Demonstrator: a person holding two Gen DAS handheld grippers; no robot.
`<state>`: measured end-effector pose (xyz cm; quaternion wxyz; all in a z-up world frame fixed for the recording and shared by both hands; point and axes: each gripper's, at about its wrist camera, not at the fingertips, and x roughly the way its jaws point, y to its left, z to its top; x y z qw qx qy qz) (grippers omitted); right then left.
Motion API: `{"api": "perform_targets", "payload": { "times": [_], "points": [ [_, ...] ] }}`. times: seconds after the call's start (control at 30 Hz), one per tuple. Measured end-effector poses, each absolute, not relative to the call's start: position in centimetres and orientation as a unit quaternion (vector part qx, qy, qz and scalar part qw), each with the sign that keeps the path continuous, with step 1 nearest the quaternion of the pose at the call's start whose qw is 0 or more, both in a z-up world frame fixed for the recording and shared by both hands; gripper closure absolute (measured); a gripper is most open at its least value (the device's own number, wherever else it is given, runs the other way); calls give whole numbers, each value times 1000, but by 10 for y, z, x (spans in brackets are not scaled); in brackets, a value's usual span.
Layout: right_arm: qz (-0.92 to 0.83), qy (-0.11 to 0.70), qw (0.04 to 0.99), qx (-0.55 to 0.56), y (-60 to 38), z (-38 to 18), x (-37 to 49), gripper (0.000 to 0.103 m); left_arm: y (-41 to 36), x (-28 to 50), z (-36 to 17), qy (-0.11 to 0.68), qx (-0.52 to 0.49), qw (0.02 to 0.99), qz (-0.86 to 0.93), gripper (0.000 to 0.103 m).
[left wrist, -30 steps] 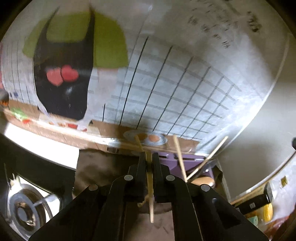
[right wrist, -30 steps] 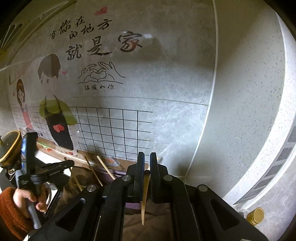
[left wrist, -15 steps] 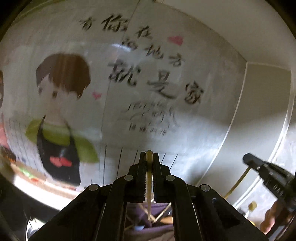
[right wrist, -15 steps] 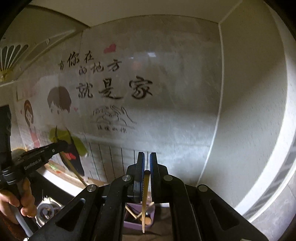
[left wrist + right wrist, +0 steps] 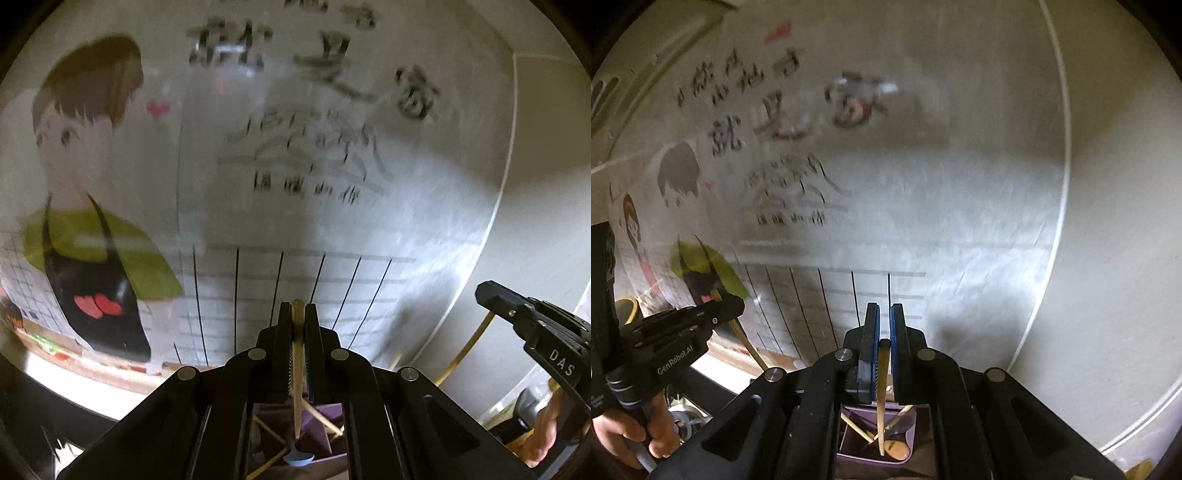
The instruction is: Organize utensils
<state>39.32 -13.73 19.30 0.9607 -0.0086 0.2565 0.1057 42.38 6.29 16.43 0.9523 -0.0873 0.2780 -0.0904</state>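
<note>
While both tongs hover over the purple holder [image 5: 871,456], each has lifted a utensil clear.
Left gripper [image 5: 298,314] clamps a blue-tipped spoon [image 5: 297,387]; right gripper [image 5: 884,321] clamps a wooden stick [image 5: 882,398]; both dangle above the holder, sorting next.

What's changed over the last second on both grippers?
Both grippers rose and tilted up toward the wall. The left gripper lifted its spoon above the purple holder; the right gripper raised its stick. Both stayed shut on their utensils throughout.
</note>
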Motion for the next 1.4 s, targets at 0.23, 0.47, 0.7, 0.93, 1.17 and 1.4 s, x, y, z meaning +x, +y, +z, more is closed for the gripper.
{"api": "perform_targets", "payload": {
  "times": [0.23, 0.47, 0.7, 0.93, 1.17, 1.4],
  "points": [
    [110, 301, 947, 2, -130, 144, 417, 98, 57, 439, 118, 331, -91, 934, -100, 97],
    [105, 342, 934, -4, -133, 105, 430, 98, 56, 447, 80, 386, -111, 908, -119, 95],
    [110, 362, 925, -14, -141, 105, 428, 89, 61, 439, 100, 361, -121, 918, -108, 80],
    [97, 312, 945, -27, -157, 132, 380, 65, 60, 378, 133, 313, -71, 942, -103, 79],
    [103, 300, 948, -3, -174, 134, 302, 61, 64, 283, 122, 315, -80, 944, -62, 79],
    [108, 316, 942, 7, -179, 104, 220, 60, 60, 198, 96, 305, -65, 950, -8, 79]
  ]
}}
